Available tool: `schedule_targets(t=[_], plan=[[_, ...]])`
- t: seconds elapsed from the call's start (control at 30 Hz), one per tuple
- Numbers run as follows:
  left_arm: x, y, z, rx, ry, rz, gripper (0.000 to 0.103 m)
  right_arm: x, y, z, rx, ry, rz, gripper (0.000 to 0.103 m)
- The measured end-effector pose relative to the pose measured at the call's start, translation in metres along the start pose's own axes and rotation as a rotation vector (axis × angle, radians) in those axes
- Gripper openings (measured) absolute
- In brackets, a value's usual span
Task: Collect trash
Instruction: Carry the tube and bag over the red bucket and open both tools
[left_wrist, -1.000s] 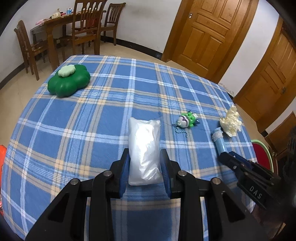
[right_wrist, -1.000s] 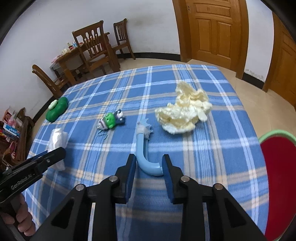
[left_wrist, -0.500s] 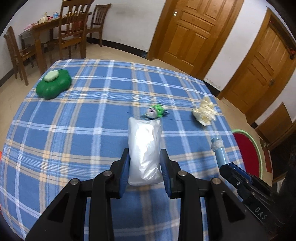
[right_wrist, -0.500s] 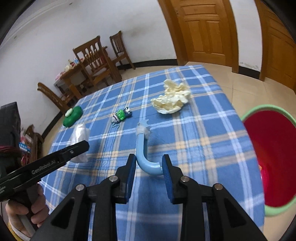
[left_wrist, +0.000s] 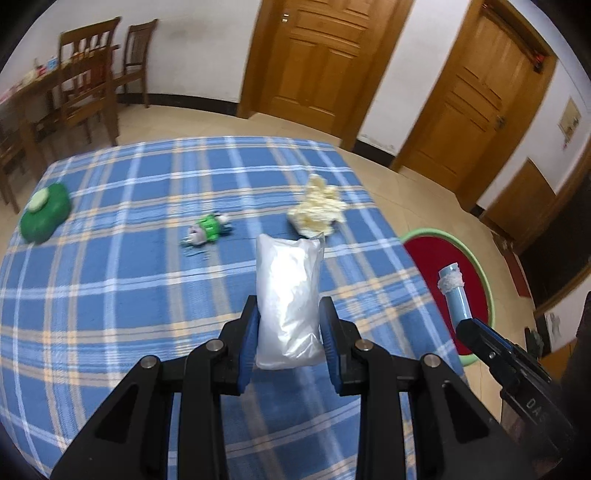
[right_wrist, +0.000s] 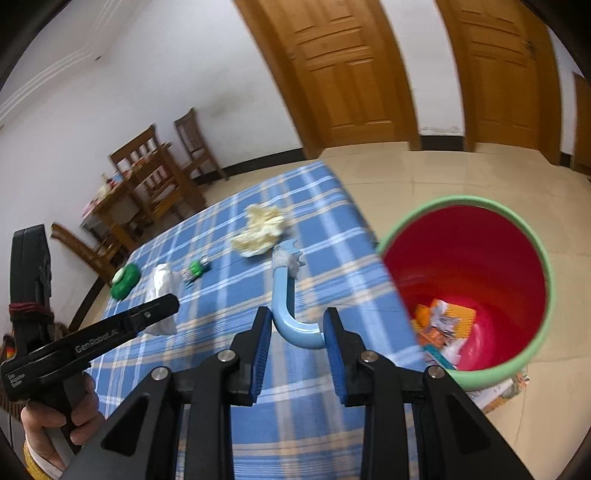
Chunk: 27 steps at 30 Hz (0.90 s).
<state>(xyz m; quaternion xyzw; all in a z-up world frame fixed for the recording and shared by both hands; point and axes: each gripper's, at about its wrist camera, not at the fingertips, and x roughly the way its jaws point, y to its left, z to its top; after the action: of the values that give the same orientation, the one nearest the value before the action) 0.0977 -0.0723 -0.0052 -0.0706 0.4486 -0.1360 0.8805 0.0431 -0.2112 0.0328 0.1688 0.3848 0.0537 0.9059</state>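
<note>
My left gripper (left_wrist: 290, 341) is shut on a white plastic bag (left_wrist: 288, 299) and holds it above the blue plaid table (left_wrist: 110, 280). My right gripper (right_wrist: 297, 338) is shut on a curved light-blue tube (right_wrist: 284, 295) with white stuff at its tip, held above the table's right edge. The tube also shows in the left wrist view (left_wrist: 456, 295). A red bin with a green rim (right_wrist: 469, 273) stands on the floor right of the table, with paper scraps inside. A crumpled yellowish paper wad (left_wrist: 317, 208) lies on the table.
A small green toy figure (left_wrist: 207, 232) and a green clover-shaped object (left_wrist: 44, 214) lie on the table. Wooden chairs and a side table (left_wrist: 74, 85) stand at the back left. Wooden doors (left_wrist: 325, 62) line the far wall.
Both grippers have lifted their items and swung right toward the bin. The bin now fills the right side of the right wrist view.
</note>
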Motion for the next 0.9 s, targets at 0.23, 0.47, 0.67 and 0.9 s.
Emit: schedule_targets(t=[0.23,0.47,0.67,0.9], plan=[[0.014,-0.038,0.008,0.088,0.032,-0.05,0.032,-0.008,-0.037,-0.002,0.087,-0.019,-0.087,0.032],[0.029,-0.072,0.013,0.162,0.058,-0.079,0.032,-0.013,-0.074,-0.004,0.168,-0.029,-0.151,0.032],[0.04,-0.098,0.013,0.212,0.07,-0.087,0.032,-0.014,-0.099,-0.008,0.221,-0.039,-0.178,0.032],[0.053,-0.126,0.011,0.265,0.089,-0.084,0.032,-0.014,-0.122,-0.009,0.257,-0.049,-0.189,0.032]])
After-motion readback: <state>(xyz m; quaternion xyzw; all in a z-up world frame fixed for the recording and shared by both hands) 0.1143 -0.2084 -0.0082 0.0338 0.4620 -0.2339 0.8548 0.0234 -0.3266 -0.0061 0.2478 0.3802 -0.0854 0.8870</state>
